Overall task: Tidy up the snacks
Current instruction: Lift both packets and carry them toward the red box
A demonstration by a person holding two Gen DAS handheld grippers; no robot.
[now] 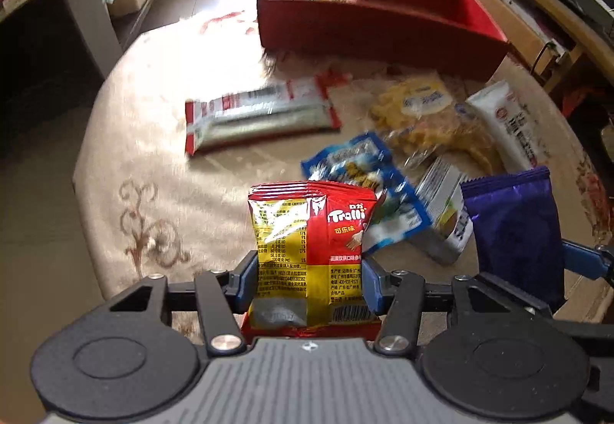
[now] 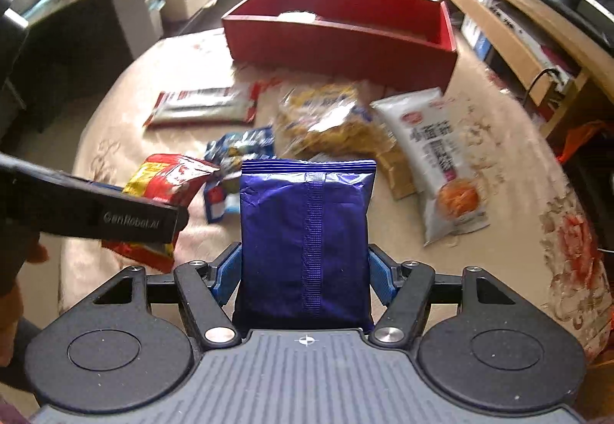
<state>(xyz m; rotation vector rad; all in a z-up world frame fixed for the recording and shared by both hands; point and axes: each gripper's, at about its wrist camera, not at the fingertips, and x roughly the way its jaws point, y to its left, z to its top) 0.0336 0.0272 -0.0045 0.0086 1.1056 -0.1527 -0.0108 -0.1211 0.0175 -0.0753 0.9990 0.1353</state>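
One Trolli packet [image 1: 312, 251], tongs [image 1: 311, 284] clamped

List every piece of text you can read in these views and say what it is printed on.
"Trolli": red and yellow gummy packet gripped in the left gripper.
"GenRobot.ai": side of the black left gripper body, slightly blurred.
Print on the white tall biscuit bag and other loose packets: too blurred to read.

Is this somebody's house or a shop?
Probably a home living room: snack packets lie on a flowery tablecloth, a long wooden shelf unit lines the wall, and a red box waits for tidying.
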